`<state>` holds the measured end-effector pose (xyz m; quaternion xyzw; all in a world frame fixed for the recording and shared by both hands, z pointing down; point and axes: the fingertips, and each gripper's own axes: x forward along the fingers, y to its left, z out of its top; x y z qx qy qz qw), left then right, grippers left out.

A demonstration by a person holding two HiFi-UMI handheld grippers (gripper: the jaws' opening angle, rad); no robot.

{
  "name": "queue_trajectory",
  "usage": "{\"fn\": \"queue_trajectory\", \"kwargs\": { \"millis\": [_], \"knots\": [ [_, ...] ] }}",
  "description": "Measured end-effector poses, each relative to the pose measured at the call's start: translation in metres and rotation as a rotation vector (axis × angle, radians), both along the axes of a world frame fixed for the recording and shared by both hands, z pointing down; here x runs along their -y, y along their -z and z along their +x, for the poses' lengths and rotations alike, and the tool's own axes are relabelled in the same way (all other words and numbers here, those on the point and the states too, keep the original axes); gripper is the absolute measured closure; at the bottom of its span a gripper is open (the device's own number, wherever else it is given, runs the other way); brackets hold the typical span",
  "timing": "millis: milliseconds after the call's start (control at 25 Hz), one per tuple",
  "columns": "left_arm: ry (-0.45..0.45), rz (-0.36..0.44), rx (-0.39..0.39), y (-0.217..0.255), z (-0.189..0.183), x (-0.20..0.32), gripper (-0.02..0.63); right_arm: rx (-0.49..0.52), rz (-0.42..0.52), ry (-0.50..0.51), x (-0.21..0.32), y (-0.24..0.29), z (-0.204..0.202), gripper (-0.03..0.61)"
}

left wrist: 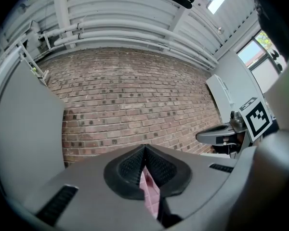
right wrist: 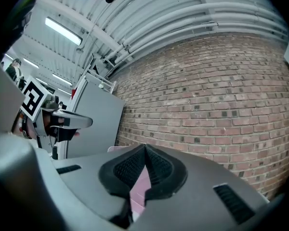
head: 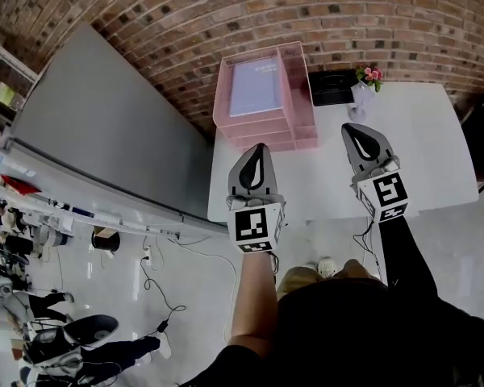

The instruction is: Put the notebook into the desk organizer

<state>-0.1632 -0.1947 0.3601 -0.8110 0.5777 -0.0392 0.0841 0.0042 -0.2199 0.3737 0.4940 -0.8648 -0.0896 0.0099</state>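
Left gripper (left wrist: pixel 145 160): jaws together, ribbed pads meeting at the tips, nothing clamped. The pink in the slit below them is background, not a held thing. Right gripper (right wrist: pixel 145 159): same, jaws closed on nothing, pink showing behind the gap.

Head view: both grippers hang side by side above the near part of the white table (head: pixel 436 156), tips aimed at the desk organizer (head: pixel 268 138), short of it and not touching. The left one lines up with the organizer's front, the right sits off to its right.

Notebook (head: pixel 256 87) lies flat in the top tray of the pink organizer, pale cover up, inside the tray walls. Lying flat and bounded by the rim, it looks settled and needs no support, which fits both grippers being empty and clear.

Judgement: task looks done, placement complete; only backing off is left, if anything.

Beside the organizer on the right are a black box (head: pixel 332 89) and a small flower pot (head: pixel 365 83), close but apart from it. Brick wall (head: pixel 226 10) behind, grey panel (head: pixel 105 135) to the left.
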Motion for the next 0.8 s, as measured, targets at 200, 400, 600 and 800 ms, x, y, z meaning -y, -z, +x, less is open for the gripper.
{"fn": "queue_trajectory", "kwargs": {
  "millis": [200,400,600,800],
  "knots": [
    [0.007,-0.005,-0.01,-0.001,-0.002,-0.001,0.6,0.017,0.0,-0.004,0.001,0.001,0.002,0.558],
    [0.011,0.0,-0.012,0.001,-0.006,-0.002,0.6,0.019,0.001,0.005,-0.001,0.0,-0.004,0.558],
    [0.016,-0.004,-0.017,0.001,-0.011,-0.005,0.6,0.027,0.0,0.017,-0.002,0.002,-0.01,0.558],
    [0.013,-0.015,-0.031,-0.003,-0.017,-0.008,0.6,0.037,0.001,0.027,-0.006,0.001,-0.017,0.558]
  ]
}}
